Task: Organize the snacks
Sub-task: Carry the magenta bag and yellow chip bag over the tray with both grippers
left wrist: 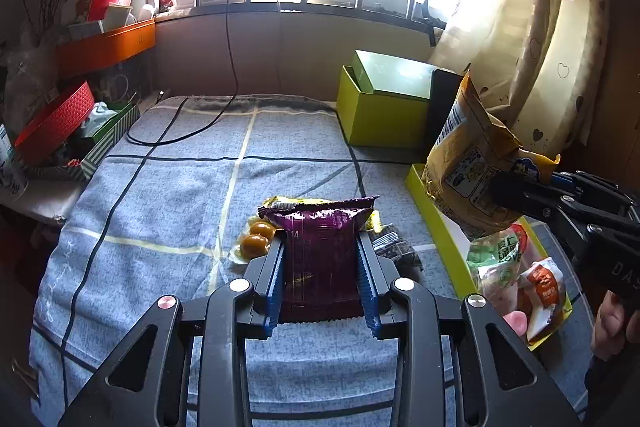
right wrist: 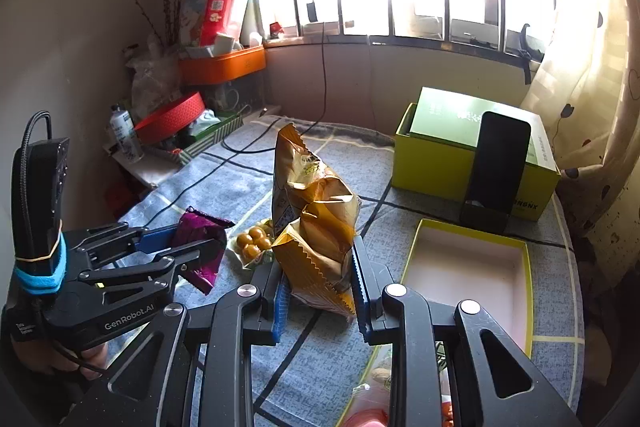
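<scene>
My left gripper [left wrist: 322, 247] is shut on a purple snack packet [left wrist: 320, 247] held above the blue checked cloth; it also shows in the right wrist view [right wrist: 200, 243]. My right gripper [right wrist: 318, 267] is shut on a crinkled yellow-orange snack bag [right wrist: 316, 211], held upright over the near end of a shallow yellow-green tray [right wrist: 528, 291]; the bag shows at right in the left wrist view [left wrist: 476, 167]. A clear pack of orange balls [left wrist: 258, 237] and a dark patterned packet [left wrist: 396, 247] lie on the cloth. Several wrapped snacks [left wrist: 520, 275] lie in the tray.
A large green box [left wrist: 384, 107] with a black stand [right wrist: 496, 167] stands at the back right. A black cable [left wrist: 180, 131] crosses the cloth's far left. Red basket [left wrist: 56, 119] and striped box clutter the left side. A curtain hangs at right.
</scene>
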`<state>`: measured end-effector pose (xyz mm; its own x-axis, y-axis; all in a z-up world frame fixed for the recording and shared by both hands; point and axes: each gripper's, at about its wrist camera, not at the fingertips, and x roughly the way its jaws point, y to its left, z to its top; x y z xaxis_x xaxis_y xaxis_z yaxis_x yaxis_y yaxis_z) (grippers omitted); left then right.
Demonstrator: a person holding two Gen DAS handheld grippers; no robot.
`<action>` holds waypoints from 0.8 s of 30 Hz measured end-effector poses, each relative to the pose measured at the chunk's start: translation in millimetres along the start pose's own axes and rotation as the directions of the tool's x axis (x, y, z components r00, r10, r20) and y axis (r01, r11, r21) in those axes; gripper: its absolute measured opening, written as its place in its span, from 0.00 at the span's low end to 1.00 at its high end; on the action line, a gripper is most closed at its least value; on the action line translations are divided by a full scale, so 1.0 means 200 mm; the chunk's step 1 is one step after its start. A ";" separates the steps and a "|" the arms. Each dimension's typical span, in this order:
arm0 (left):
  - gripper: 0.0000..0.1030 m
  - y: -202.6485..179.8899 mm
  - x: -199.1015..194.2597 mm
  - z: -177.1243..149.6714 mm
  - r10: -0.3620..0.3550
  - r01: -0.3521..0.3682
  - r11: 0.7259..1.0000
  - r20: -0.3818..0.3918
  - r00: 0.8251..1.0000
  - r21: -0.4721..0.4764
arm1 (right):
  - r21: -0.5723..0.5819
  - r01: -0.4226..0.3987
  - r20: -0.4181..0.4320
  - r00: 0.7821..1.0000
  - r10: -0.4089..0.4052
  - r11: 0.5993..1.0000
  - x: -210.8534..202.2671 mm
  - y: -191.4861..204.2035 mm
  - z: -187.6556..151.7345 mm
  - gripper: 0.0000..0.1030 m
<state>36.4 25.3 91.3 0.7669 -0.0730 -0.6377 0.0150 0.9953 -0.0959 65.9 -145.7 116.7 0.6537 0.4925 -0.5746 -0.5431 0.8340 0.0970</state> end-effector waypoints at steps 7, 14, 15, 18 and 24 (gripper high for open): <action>0.33 -0.10 0.01 0.03 -0.026 0.026 0.999 0.005 1.000 0.037 | 0.034 0.029 0.019 0.999 -0.029 0.999 -0.06 -0.09 -0.02 0.24; 0.33 -0.19 0.06 0.04 -0.044 0.045 0.997 -0.010 0.999 0.061 | 0.054 0.047 0.024 0.999 -0.048 0.997 -0.09 -0.16 -0.04 0.24; 0.33 -0.20 0.06 0.04 -0.046 0.047 0.997 -0.013 0.999 0.063 | 0.057 0.048 0.024 0.998 -0.049 0.997 -0.09 -0.16 -0.04 0.24; 0.33 -0.22 0.08 0.04 -0.053 0.054 0.996 -0.020 0.998 0.069 | 0.065 0.052 0.026 0.998 -0.053 0.997 -0.10 -0.19 -0.05 0.24; 0.33 -0.27 0.12 0.05 -0.061 0.064 0.995 -0.036 0.997 0.081 | 0.084 0.062 0.025 0.998 -0.065 0.995 -0.10 -0.25 -0.06 0.24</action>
<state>60.5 -29.0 87.5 0.7410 -0.1363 -0.6575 0.1164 0.9904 -0.0743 74.1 -199.6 113.1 0.7003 0.4437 -0.5593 -0.4551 0.8810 0.1292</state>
